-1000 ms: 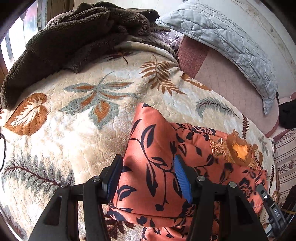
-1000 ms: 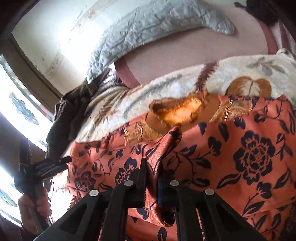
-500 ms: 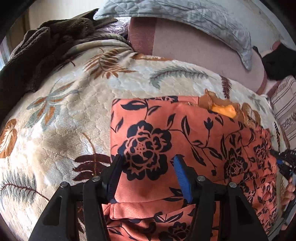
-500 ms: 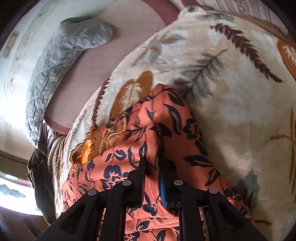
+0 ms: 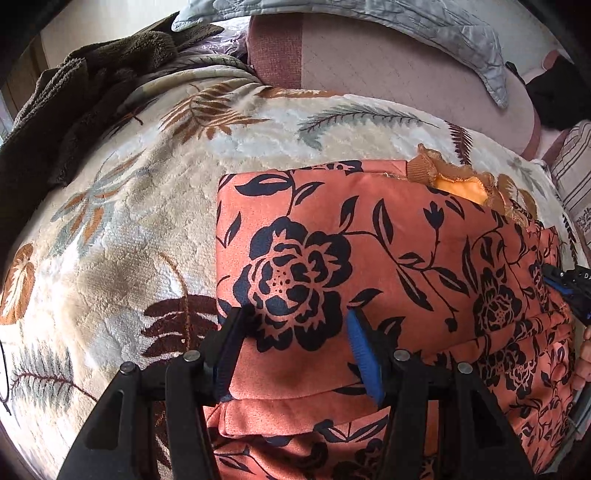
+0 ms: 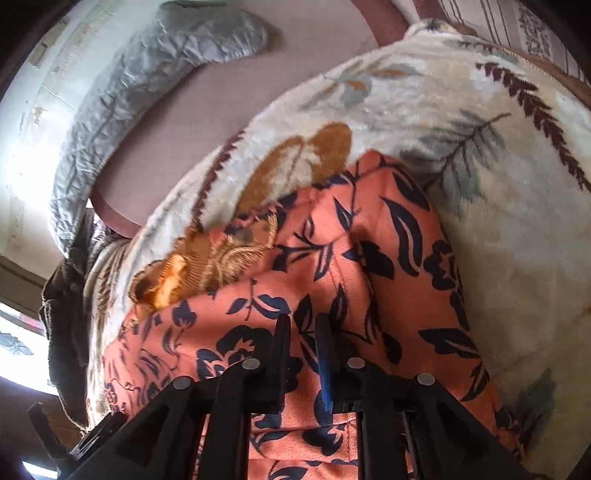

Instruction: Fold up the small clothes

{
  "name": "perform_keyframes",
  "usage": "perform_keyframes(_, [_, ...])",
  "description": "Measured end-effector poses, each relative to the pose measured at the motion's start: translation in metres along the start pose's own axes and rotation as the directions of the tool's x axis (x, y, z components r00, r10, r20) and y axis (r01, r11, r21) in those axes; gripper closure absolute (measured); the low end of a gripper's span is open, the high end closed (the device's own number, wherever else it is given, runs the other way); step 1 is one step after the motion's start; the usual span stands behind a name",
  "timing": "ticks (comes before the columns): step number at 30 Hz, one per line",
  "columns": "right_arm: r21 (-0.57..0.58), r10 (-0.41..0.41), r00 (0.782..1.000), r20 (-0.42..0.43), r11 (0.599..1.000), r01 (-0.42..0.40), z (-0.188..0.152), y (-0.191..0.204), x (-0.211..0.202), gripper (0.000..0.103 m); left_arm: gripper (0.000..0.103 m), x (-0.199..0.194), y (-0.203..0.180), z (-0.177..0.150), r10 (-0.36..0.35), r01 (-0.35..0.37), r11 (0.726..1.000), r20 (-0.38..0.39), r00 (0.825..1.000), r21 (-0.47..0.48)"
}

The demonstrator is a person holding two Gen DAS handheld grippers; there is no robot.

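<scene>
the orange floral garment (image 5: 369, 266) lies folded flat on the leaf-print blanket (image 5: 140, 229), its embroidered collar (image 5: 458, 184) toward the grey pillow (image 5: 424, 33). the left gripper (image 5: 295, 332) is spread wide over the garment's near fold. the right gripper (image 6: 303, 343) pinches a ridge of the garment.

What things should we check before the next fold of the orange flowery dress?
1. Left gripper let go: ok, fingers wide apart over the orange flowery dress.
2. Right gripper holding cloth: ok, fingers nearly together with a fold of the dress between them.
3. Folded panel lying flat: ok, smooth with a straight left edge.
4. Dress fully on the leaf blanket: cannot tell, lower part hidden.
5. Embroidered collar tucked in: not ok, it sticks out.
</scene>
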State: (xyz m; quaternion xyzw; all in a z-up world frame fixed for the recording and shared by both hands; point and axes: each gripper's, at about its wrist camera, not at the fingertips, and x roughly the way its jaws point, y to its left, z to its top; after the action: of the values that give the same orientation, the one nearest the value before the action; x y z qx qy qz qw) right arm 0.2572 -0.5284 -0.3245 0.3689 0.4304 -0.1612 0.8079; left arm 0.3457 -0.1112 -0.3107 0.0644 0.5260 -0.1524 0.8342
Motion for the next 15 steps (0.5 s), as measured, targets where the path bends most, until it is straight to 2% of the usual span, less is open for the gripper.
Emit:
perform_keyframes(2, [-0.001,0.016,0.999,0.03,1.0,-0.016,0.001,0.0,-0.006,0.087,0.045,-0.003,0.002,0.001,-0.014,0.014,1.0,0.013,1.0,-0.012])
perform_keyframes(5, [-0.051,0.106,0.989,0.103,0.994,-0.101,0.001,0.01,-0.023,0.086,0.045,-0.014,0.006,0.004,-0.05,0.053,0.998,0.06,0.997,-0.039])
perform_keyframes(6, [-0.073,0.128,0.986,0.103,0.99,-0.121,0.0,0.016,-0.024,0.086,0.045,-0.017,0.006,0.005,-0.058,0.061,0.997,0.072,0.996,-0.043])
perform_keyframes(7, [-0.088,0.152,0.985,0.082,0.986,-0.144,-0.003,0.023,-0.023,0.086,0.045,-0.019,0.005,0.005,-0.061,0.065,0.997,0.08,0.995,-0.043])
perform_keyframes(10, [-0.138,0.202,0.978,-0.057,0.968,-0.208,-0.018,0.049,-0.007,0.086,0.045,-0.014,-0.005,0.004,-0.067,0.067,0.998,0.057,0.996,-0.002])
perform_keyframes(12, [-0.21,0.183,0.974,-0.131,0.955,-0.208,-0.033,0.069,0.003,0.086,0.045,-0.004,-0.016,0.0,-0.037,0.036,0.998,0.014,0.999,0.053])
perform_keyframes(14, [-0.27,0.115,0.967,-0.229,0.947,-0.176,-0.049,0.082,0.021,0.085,0.045,0.003,-0.026,-0.005,0.034,-0.034,0.992,-0.003,0.999,0.118])
perform_keyframes(15, [-0.295,0.096,0.97,-0.223,0.942,-0.161,-0.053,0.086,0.024,0.085,0.045,0.003,-0.029,-0.006,0.046,-0.046,0.989,0.003,0.999,0.139])
